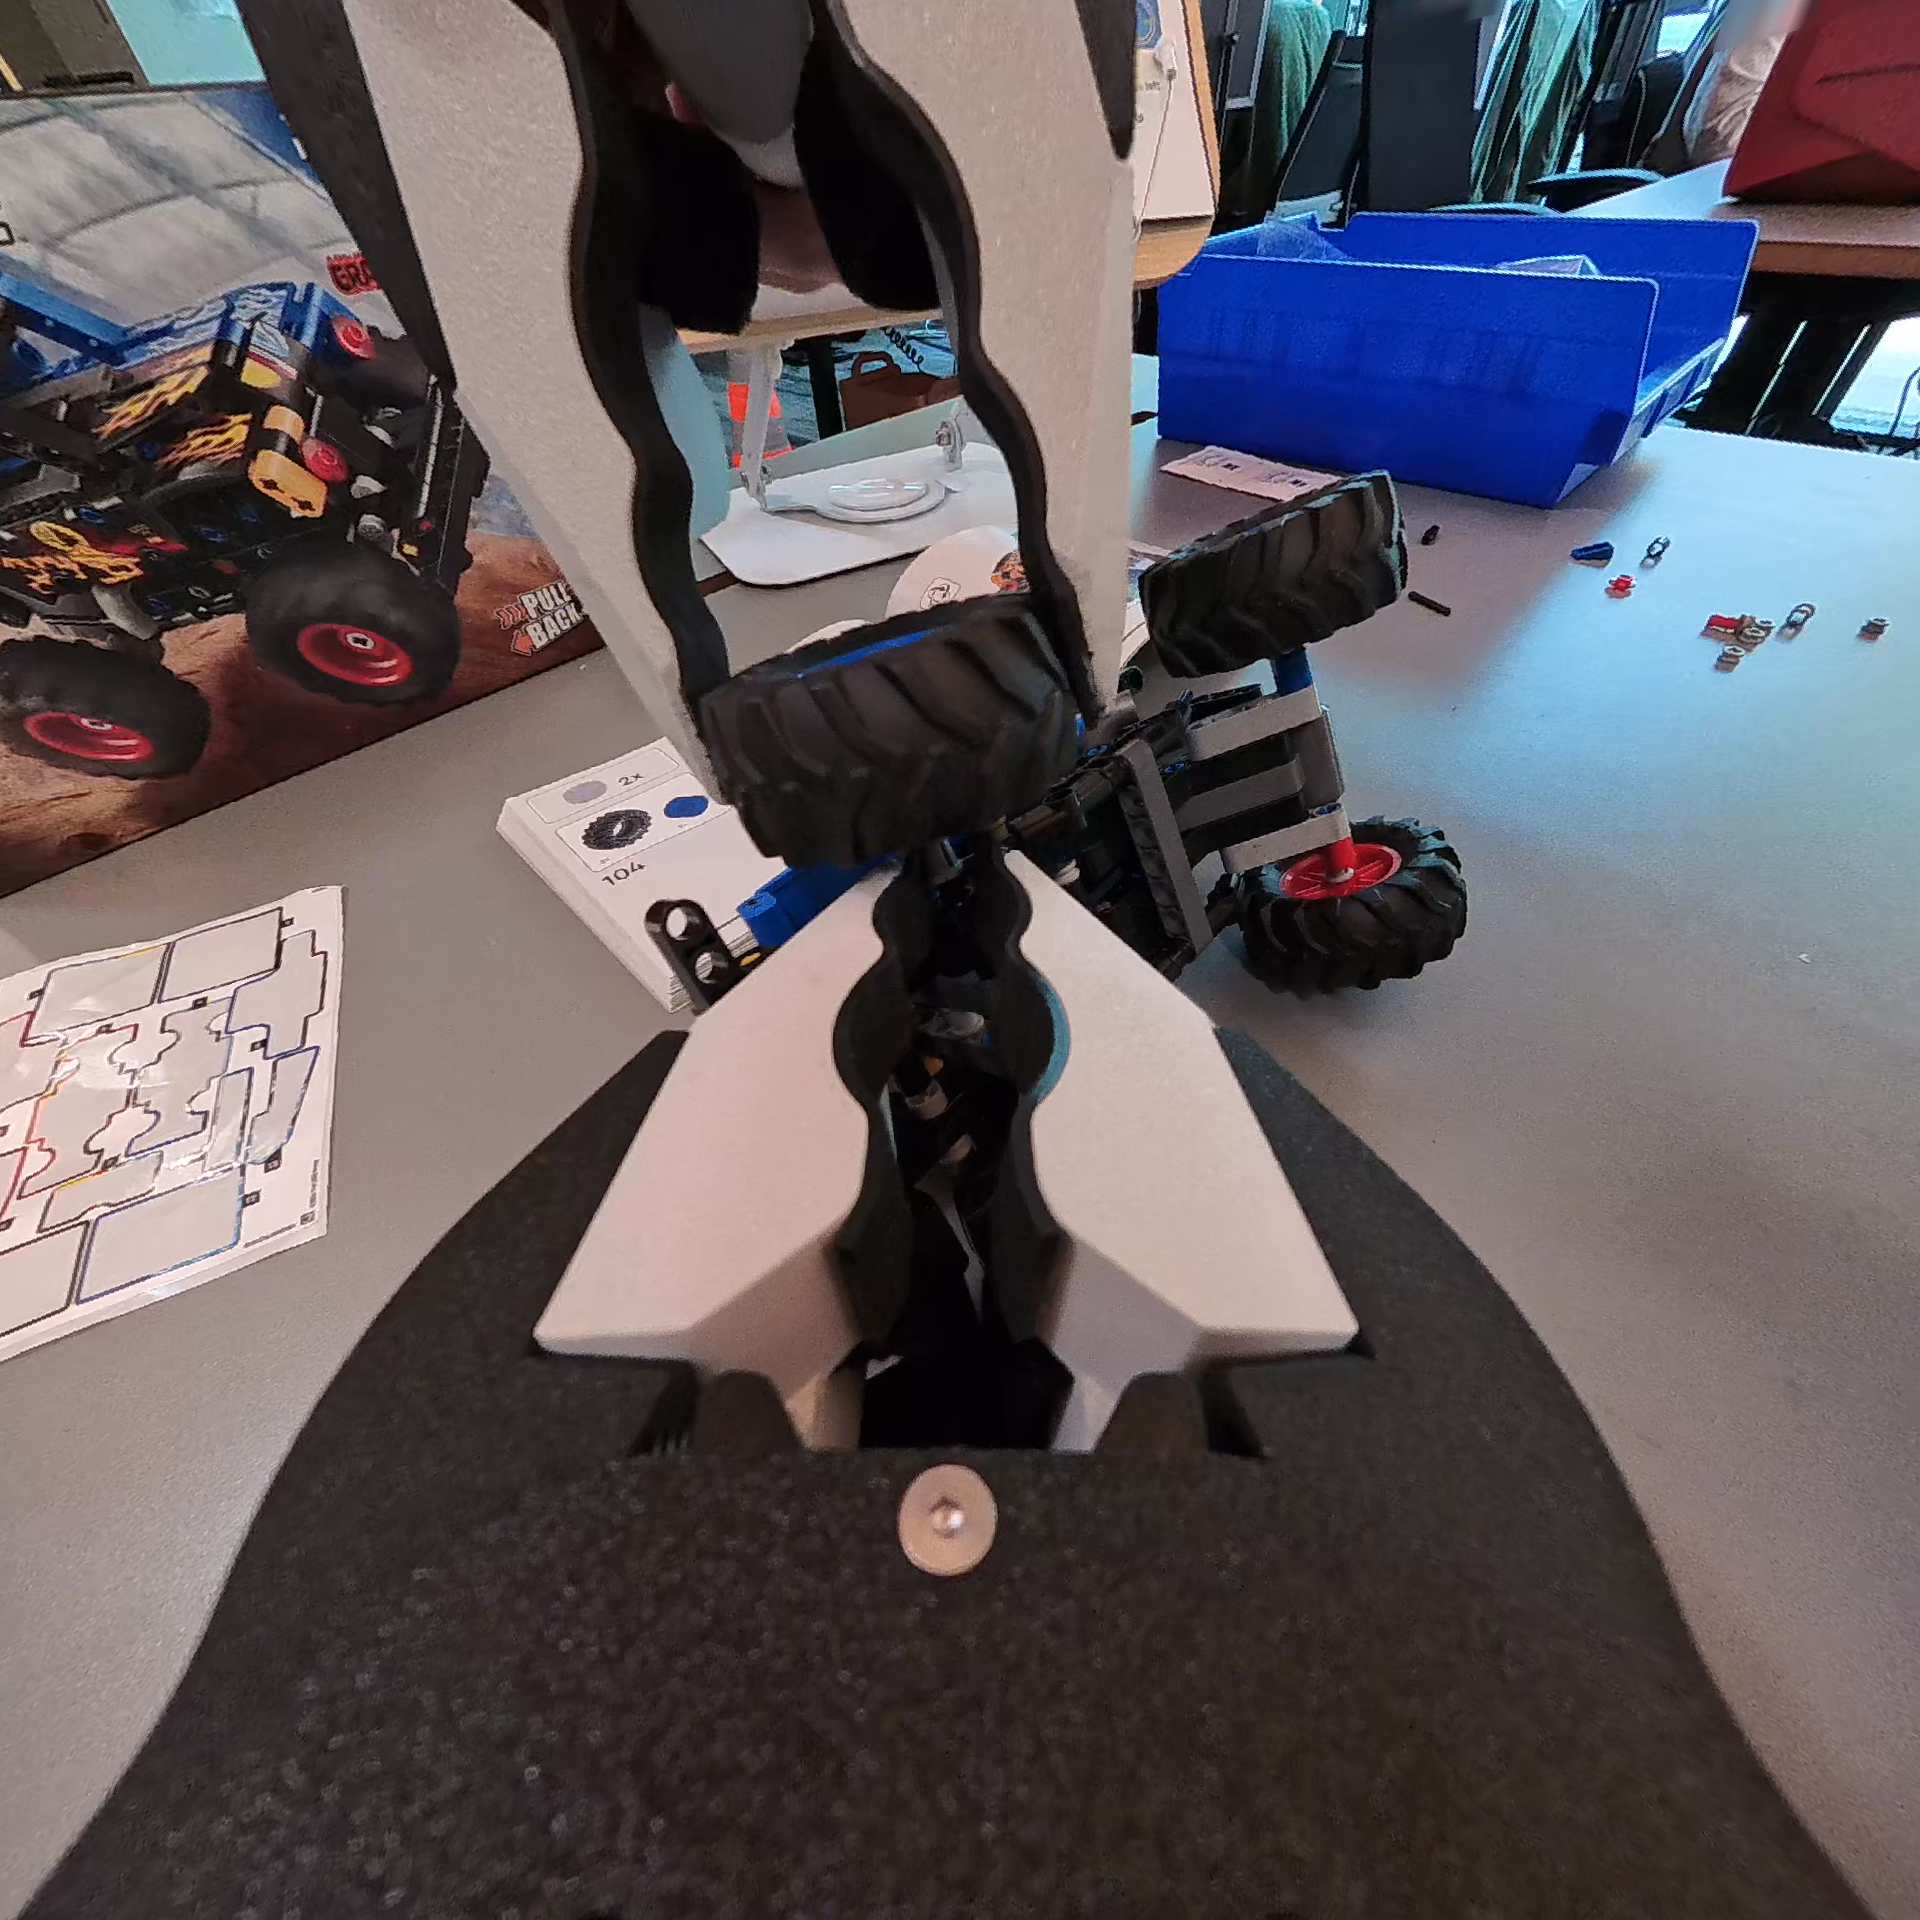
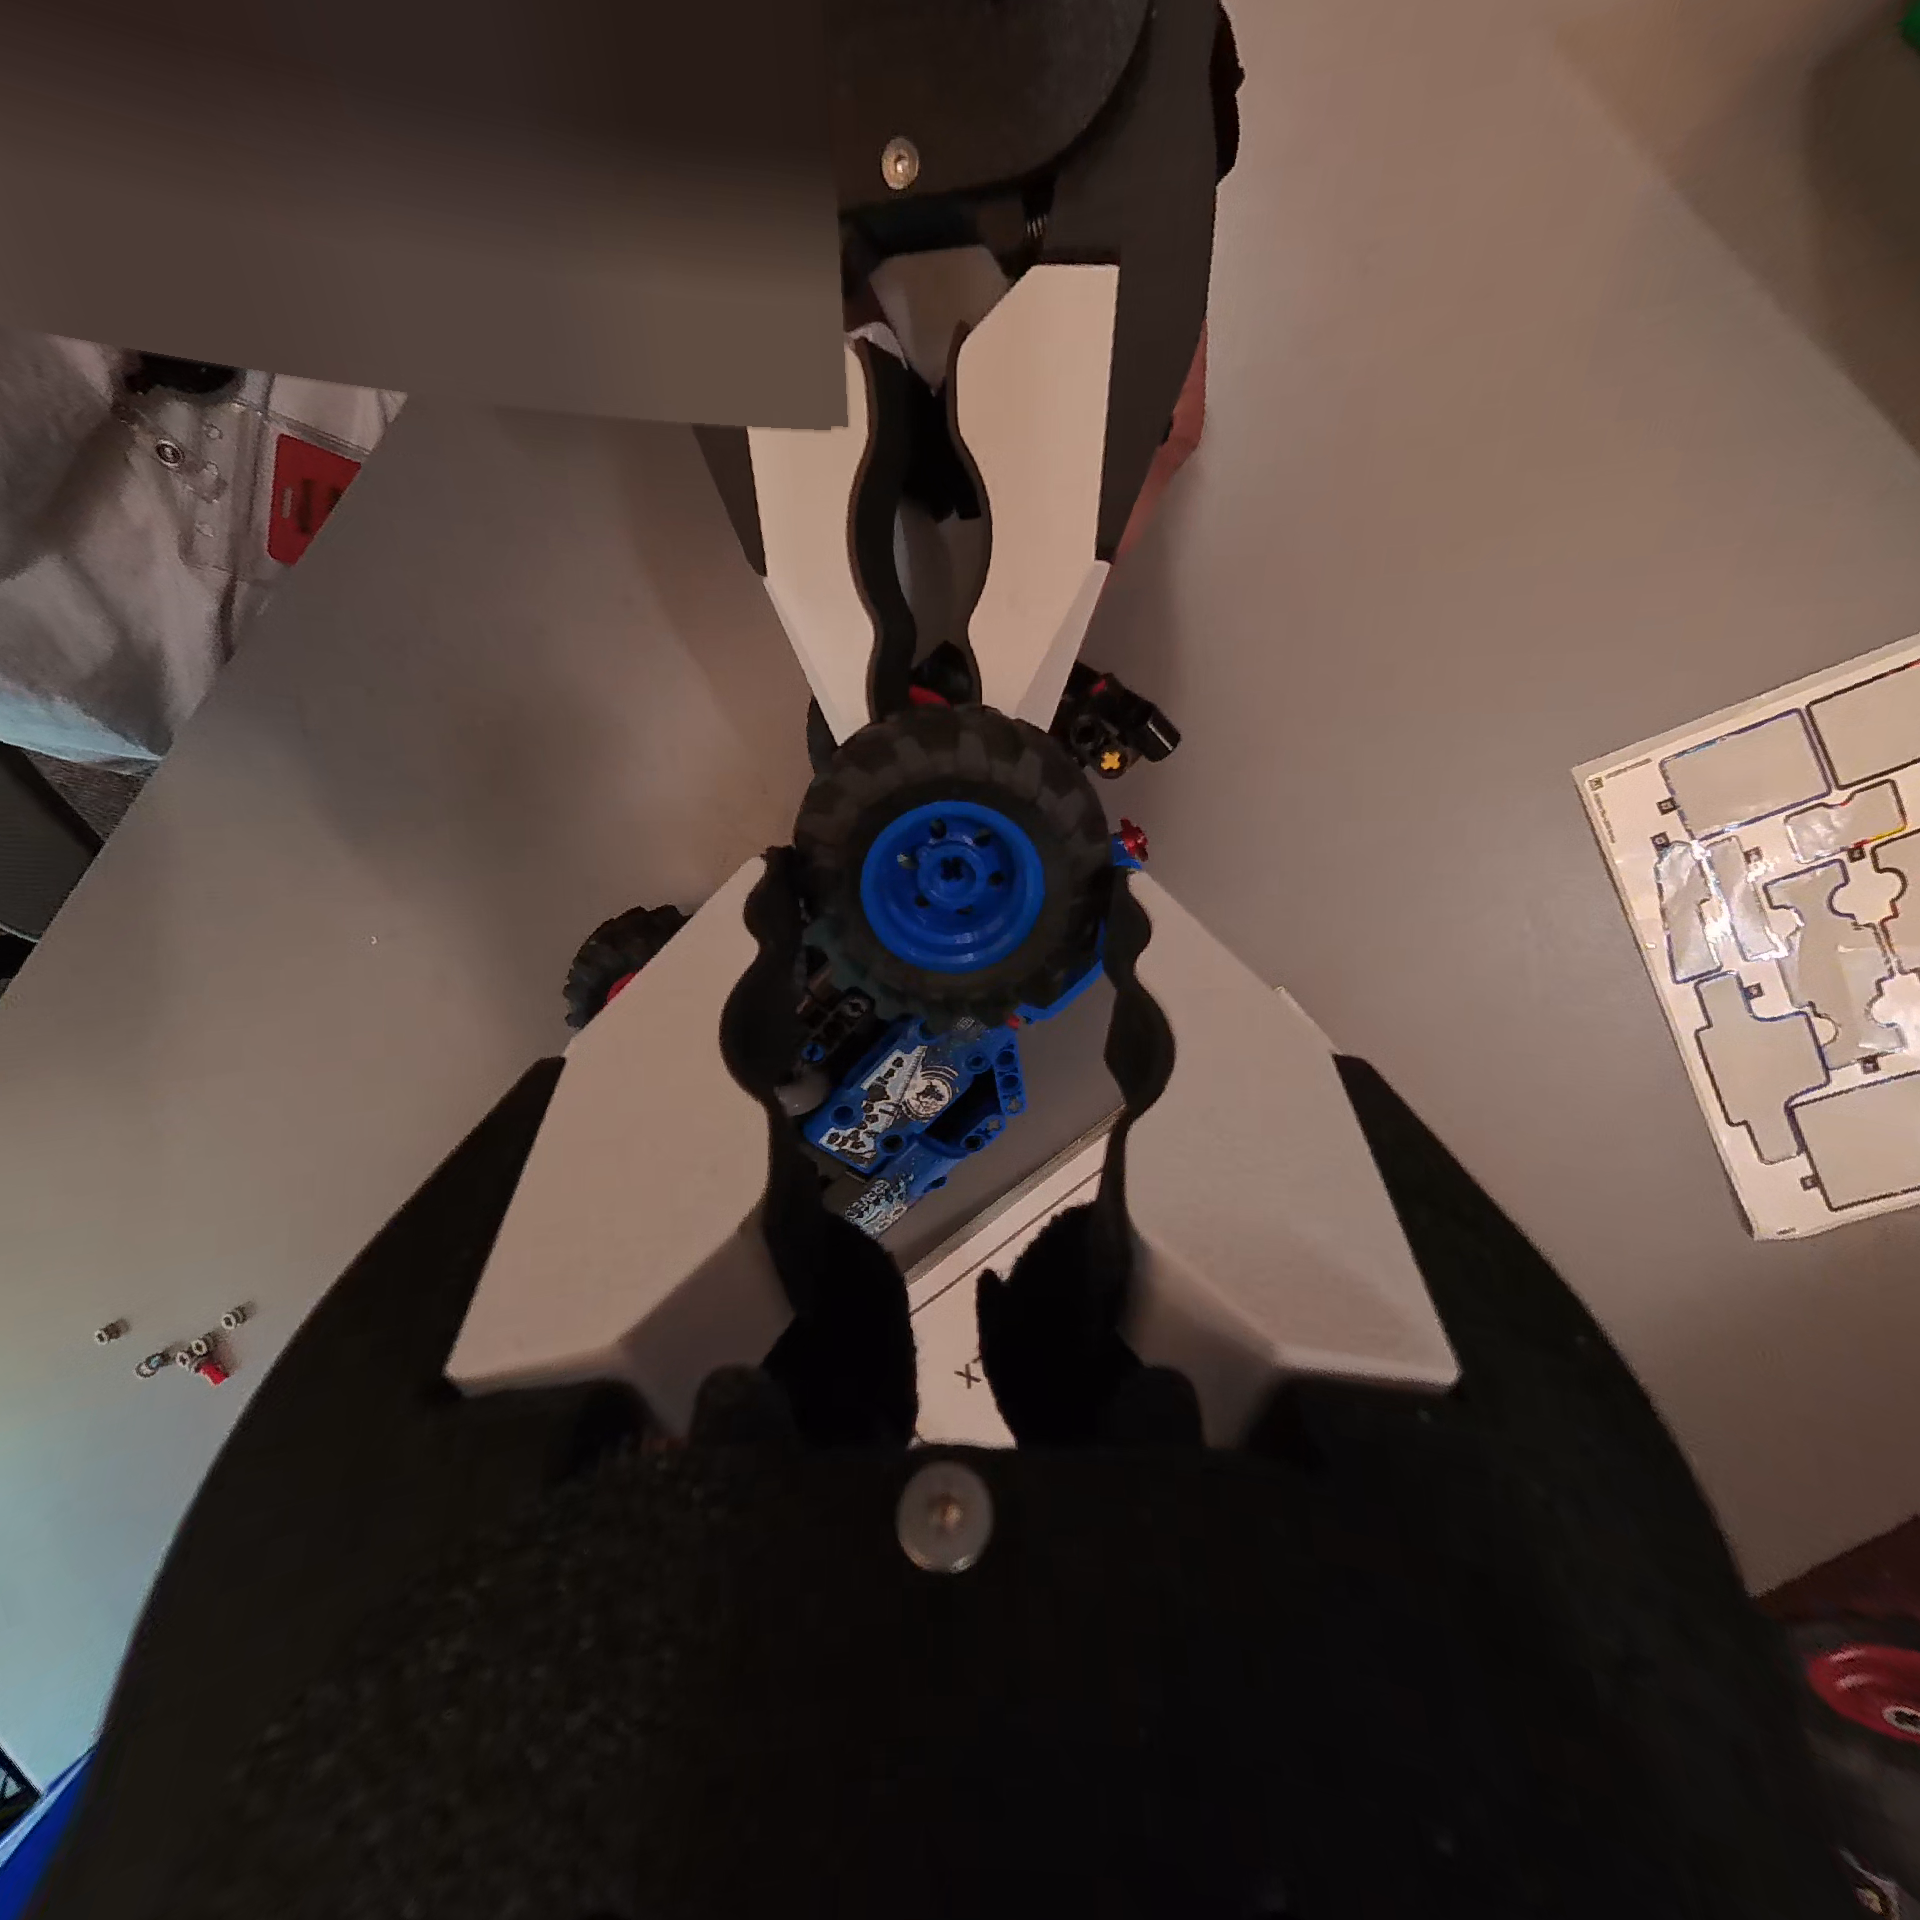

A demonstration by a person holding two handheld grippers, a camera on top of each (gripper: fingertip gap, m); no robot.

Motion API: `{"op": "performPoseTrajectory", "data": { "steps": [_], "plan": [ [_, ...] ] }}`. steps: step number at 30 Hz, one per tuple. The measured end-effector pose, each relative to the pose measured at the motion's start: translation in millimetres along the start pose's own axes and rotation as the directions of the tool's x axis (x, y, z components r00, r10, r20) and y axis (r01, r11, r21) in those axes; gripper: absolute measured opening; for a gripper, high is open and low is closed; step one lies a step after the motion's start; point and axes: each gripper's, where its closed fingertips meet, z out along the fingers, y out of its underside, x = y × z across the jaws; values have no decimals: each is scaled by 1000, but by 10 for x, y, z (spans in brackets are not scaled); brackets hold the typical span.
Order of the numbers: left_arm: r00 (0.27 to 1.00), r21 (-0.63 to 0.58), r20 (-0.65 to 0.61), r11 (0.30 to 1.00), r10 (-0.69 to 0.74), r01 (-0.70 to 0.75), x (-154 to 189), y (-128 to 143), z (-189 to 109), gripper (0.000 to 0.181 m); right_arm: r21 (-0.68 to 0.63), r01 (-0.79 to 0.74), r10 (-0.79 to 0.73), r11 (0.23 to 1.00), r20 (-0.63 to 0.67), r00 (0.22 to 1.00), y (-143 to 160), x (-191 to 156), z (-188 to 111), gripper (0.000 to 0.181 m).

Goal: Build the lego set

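Observation:
The partly built truck, grey and blue, lies tilted on the grey table. My left gripper is shut on the truck's dark frame at its near end; it also shows in the right wrist view, coming from the top. My right gripper reaches down from above and is shut on a black tyre with a blue rim, one finger on each side of the tread. The same wheel sits against the truck's side in the left wrist view. The truck's blue body lies under the wheel.
A red-rimmed wheel and another tyre are on the truck. The set's box, a sticker sheet, the open booklet, a blue bin and small loose parts surround it.

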Motion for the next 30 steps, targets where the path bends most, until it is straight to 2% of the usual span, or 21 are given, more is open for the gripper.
{"op": "performPoseTrajectory", "data": {
  "steps": [3,7,13,24,30],
  "plan": [
    [1000,0,-1,1000,-1,1,1,0,1,7,-2,-9,9,1000,3,1000,1,-2,1,58],
    [999,-2,11,999,32,-32,12,0,4,7,-29,-127,128,991,56,990,-5,-30,3,59],
    [1000,-1,12,1000,29,-29,8,-1,0,7,-50,-216,219,975,77,973,7,7,3,58],
    [1000,-2,9,1000,23,-23,7,1,4,7,-102,-263,271,960,84,959,39,-18,-3,59],
    [999,-5,17,1000,29,-29,5,3,9,8,-140,-443,455,886,70,888,24,-18,2,58]
  ]
}}
